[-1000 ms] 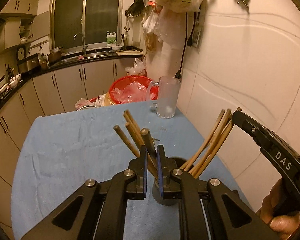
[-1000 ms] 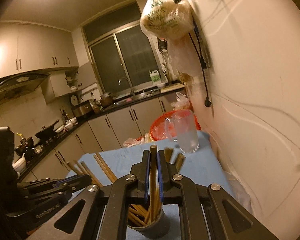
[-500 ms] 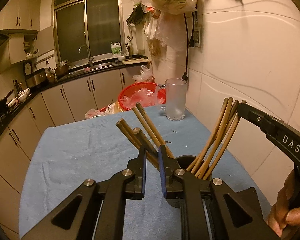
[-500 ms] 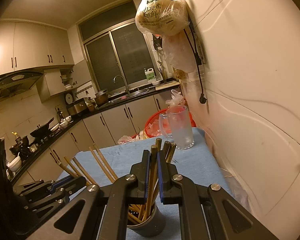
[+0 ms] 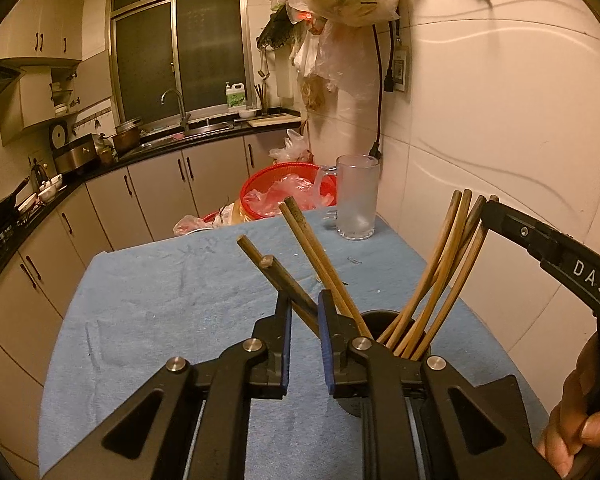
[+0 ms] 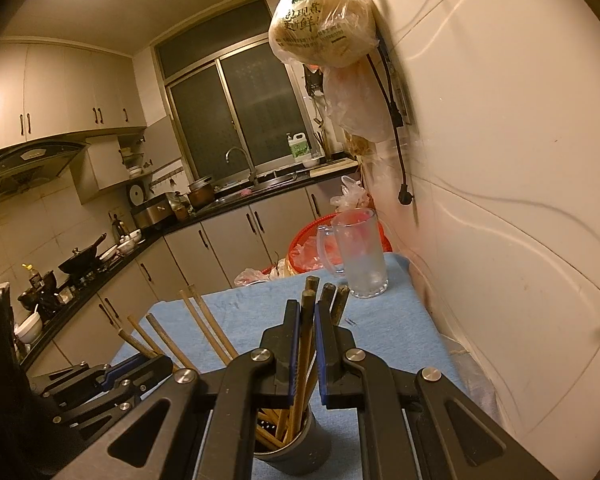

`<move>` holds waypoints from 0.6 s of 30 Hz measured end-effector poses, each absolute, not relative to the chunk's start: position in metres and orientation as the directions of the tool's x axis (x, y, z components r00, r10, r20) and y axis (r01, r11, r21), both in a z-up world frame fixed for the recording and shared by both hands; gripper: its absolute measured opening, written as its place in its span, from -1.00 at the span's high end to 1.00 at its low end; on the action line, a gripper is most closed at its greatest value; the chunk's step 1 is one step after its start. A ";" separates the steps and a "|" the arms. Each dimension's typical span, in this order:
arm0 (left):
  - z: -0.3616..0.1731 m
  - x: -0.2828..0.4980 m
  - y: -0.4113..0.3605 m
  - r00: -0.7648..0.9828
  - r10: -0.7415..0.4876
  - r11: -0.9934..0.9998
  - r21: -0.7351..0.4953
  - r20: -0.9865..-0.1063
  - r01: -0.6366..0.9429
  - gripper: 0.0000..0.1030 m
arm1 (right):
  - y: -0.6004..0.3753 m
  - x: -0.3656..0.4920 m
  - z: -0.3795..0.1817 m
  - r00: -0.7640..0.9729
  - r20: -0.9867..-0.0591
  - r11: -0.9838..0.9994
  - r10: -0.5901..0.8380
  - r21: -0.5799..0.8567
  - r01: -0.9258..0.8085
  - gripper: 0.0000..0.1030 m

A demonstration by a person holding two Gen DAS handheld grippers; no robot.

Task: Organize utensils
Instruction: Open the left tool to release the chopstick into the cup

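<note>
A dark round holder (image 6: 296,446) stands on the blue cloth (image 5: 172,304) and holds several wooden chopsticks. My left gripper (image 5: 303,304) stands just left of the holder (image 5: 380,316), jaws slightly apart around a left-leaning chopstick (image 5: 288,280); two more (image 5: 312,252) lean beside it. My right gripper (image 6: 307,312) is above the holder with its jaws loosely around an upright chopstick (image 6: 306,344), a small gap showing. In the left wrist view the right gripper's finger (image 5: 540,240) touches the right-leaning bunch (image 5: 448,264).
A frosted glass mug (image 5: 357,196) stands at the cloth's far edge by the wall. A red basket (image 5: 284,192) with plastic bags sits behind it. A tiled wall (image 5: 500,140) runs along the right. Kitchen counters (image 5: 160,148) lie beyond.
Both grippers have opened a little; the left one's jaws were pressed on the leaning chopsticks and now show a gap. Both have drawn back and up slightly, the holder showing lower.
</note>
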State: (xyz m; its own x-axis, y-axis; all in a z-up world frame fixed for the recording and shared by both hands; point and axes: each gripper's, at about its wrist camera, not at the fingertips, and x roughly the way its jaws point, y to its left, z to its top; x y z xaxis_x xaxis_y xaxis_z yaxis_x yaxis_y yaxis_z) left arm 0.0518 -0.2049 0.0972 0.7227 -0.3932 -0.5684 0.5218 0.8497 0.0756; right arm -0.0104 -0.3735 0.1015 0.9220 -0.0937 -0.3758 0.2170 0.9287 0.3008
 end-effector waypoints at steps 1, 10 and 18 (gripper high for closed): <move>0.097 0.052 -0.205 0.723 -0.393 0.849 0.076 -0.568 0.522 0.70 | -0.373 -0.010 0.102 0.921 -0.377 0.929 -0.094 0.300 0.218 0.85; 0.098 0.055 -0.204 0.714 -0.402 0.853 0.048 -0.573 0.519 0.66 | -0.376 -0.009 0.112 0.919 -0.382 0.926 -0.097 0.303 0.224 0.83; 0.119 0.043 -0.187 0.743 -0.415 0.871 0.007 -0.525 0.492 0.38 | -0.377 -0.043 0.137 0.937 -0.325 0.917 -0.128 0.320 0.236 0.70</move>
State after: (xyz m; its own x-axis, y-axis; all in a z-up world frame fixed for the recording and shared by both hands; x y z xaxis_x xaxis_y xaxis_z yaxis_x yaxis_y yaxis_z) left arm 0.0432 -0.1867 0.1191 0.7429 -0.4155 -0.5249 0.4916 0.8708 0.0065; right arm -0.0432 -0.3774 0.1371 0.9372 -0.1280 -0.3245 0.2363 0.9173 0.3205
